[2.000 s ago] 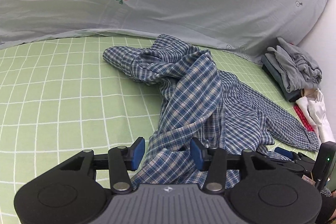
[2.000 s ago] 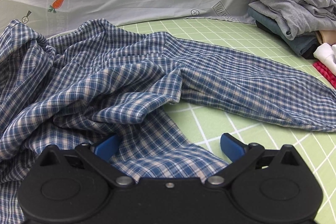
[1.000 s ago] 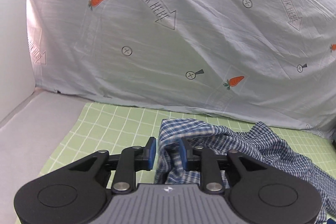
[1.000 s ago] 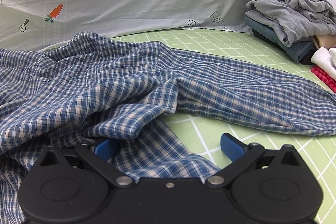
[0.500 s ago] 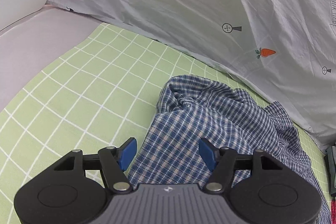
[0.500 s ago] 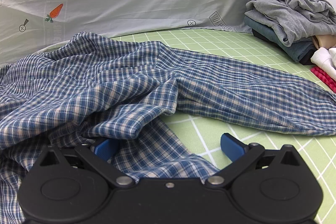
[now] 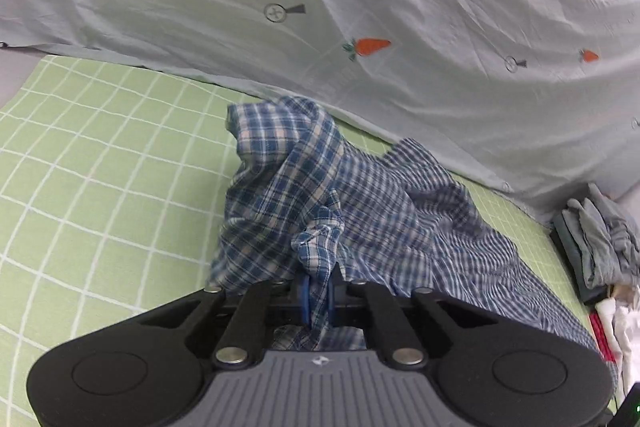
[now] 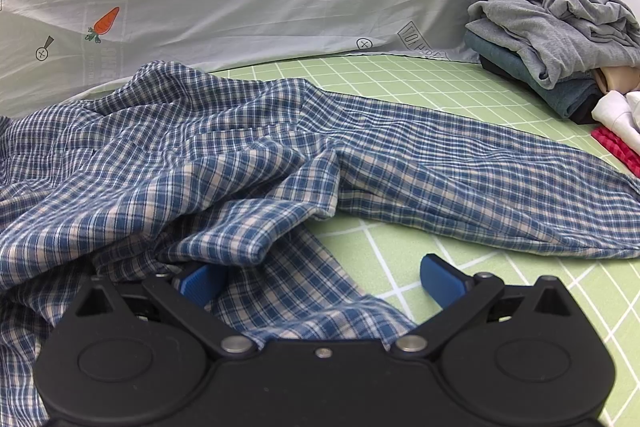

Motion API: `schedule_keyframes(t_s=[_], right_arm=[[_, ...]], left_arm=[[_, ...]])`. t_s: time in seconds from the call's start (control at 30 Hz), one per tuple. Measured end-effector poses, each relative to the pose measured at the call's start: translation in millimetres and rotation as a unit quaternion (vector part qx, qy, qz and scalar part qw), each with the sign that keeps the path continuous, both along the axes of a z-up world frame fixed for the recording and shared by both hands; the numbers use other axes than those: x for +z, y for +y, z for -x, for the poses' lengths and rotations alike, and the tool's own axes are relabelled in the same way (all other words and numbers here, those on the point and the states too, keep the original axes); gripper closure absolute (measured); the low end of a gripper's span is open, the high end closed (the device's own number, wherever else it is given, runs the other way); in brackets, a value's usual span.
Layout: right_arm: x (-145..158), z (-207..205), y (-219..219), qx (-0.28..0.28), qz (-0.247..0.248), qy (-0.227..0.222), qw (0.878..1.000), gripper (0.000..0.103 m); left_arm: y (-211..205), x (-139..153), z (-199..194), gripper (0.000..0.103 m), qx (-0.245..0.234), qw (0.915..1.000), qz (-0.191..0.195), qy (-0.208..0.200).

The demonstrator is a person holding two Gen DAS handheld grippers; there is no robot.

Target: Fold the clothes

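Observation:
A blue-and-white checked shirt (image 7: pixel 304 187) lies crumpled on a green grid-patterned sheet (image 7: pixel 100 163). My left gripper (image 7: pixel 318 297) is shut on a bunched fold of the shirt, which rises in a peak just ahead of the blue pads. In the right wrist view the same shirt (image 8: pixel 248 167) spreads wide, one sleeve (image 8: pixel 500 187) stretched out to the right. My right gripper (image 8: pixel 320 279) stands open low over the shirt's near edge, its left pad (image 8: pixel 200 281) partly under a fold and its right pad (image 8: pixel 442 279) over bare sheet.
A pale quilt (image 7: pixel 360 7) printed with carrots rises behind the shirt. A stack of folded grey and dark clothes (image 8: pixel 552 35) sits at the far right, with white and red items (image 8: pixel 616 131) beside it. Open green sheet lies to the left of the shirt.
My left gripper was open over the shirt half a second ago and is now shut on a fold of it. The right gripper has stayed in place, open.

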State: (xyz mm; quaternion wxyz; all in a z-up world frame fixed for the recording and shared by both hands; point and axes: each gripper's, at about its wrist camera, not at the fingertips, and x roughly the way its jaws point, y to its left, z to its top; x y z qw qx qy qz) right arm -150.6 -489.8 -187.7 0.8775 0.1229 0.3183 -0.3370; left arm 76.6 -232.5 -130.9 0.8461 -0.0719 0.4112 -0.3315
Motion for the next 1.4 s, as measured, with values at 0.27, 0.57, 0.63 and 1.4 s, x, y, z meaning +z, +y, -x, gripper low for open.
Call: schedule_keyframes(t_s=[0.27, 0.57, 0.63, 1.4], right_arm=[[0, -1, 1, -0.002, 0.000, 0.000, 1.000, 0.000], [0, -1, 2, -0.003, 0.000, 0.000, 1.000, 0.000], [0, 0, 1, -0.003, 0.000, 0.000, 1.000, 0.000], [0, -1, 1, -0.002, 0.000, 0.000, 1.000, 0.000]], left_arm=[[-46, -21, 49, 0.084, -0.114, 0.9880, -0.100, -0.033], [2, 18, 39, 0.076, -0.061, 0.9947, -0.070, -0.044], [15, 29, 39, 0.075, -0.049, 0.9947, -0.070, -0.057], [108, 8, -30, 0.075, 0.150, 0.9865, -0.065, 0.003]])
